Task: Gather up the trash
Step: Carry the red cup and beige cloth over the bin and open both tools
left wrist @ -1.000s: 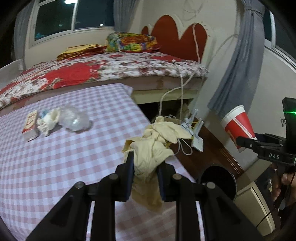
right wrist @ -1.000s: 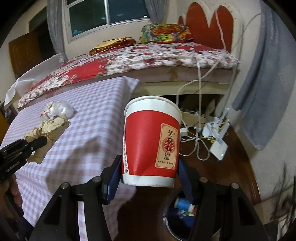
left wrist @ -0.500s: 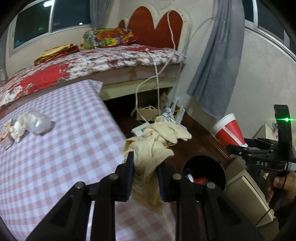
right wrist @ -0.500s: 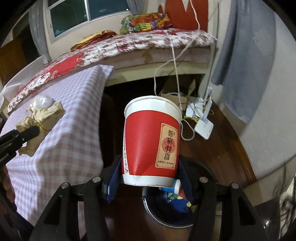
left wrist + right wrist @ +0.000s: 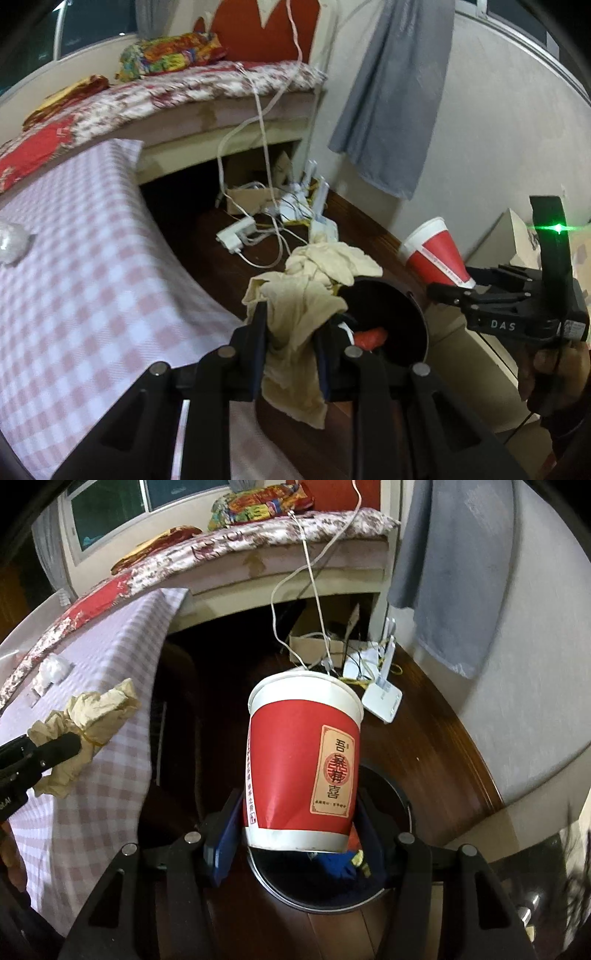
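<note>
Moved: both hands are coming off the checked table (image 5: 85, 295) toward the floor, and the black trash bin (image 5: 388, 321), a second ago only an edge, is now lying under both tools.
Cup: I am holding the red paper cup (image 5: 303, 760) clamped at its base in the right gripper (image 5: 299, 834), its long axis pointing forward, rim away from me.
Tissue: my left gripper (image 5: 290, 350) is pinching the crumpled beige tissue (image 5: 303, 302), which is hanging down.
Bin relation: the bin (image 5: 332, 878) is sitting directly below the cup base; the tissue is hanging over the bin's near-left rim.
Nearer: I judge the right hand better centred.
Left behind: clear plastic wrap (image 5: 11, 243) is lying on the table.
</note>
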{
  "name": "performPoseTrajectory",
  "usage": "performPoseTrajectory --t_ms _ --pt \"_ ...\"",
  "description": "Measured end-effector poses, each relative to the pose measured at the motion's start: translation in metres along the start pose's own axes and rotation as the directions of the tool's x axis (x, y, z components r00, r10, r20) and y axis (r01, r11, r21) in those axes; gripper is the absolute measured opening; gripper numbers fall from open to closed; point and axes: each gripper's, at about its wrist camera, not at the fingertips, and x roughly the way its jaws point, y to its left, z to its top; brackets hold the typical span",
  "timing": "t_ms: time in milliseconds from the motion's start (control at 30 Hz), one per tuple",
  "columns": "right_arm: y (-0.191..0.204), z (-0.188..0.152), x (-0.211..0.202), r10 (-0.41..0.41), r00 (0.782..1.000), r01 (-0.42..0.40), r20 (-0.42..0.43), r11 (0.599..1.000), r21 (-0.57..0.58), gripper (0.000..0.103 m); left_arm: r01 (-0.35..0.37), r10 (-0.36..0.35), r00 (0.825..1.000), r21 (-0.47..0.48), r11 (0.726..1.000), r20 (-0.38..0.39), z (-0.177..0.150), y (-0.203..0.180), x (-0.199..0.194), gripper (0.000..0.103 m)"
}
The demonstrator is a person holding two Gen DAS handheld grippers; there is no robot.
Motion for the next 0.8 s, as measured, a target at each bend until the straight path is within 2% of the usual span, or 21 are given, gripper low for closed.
performPoseTrajectory --t_ms 200,467,800 --pt "-0.017 -0.013 0.011 -0.015 0.999 0.016 -0.04 1.0 0.016 0.06 0.047 -0.044 0.996 0.047 0.998 -0.072 -0.003 -0.024 0.031 0.024" --pt "-0.038 -0.032 0.036 -0.033 0.992 0.035 -0.12 0.999 0.009 0.06 0.093 -0.078 0.983 0.082 0.992 -0.166 -0.006 -0.05 0.073 0.024" --pt "-0.051 -0.057 0.072 -0.028 0.976 0.024 -0.218 1.0 -0.02 0.06 0.145 -0.109 0.944 0.095 0.985 -0.311 -0.022 -0.075 0.127 0.024"
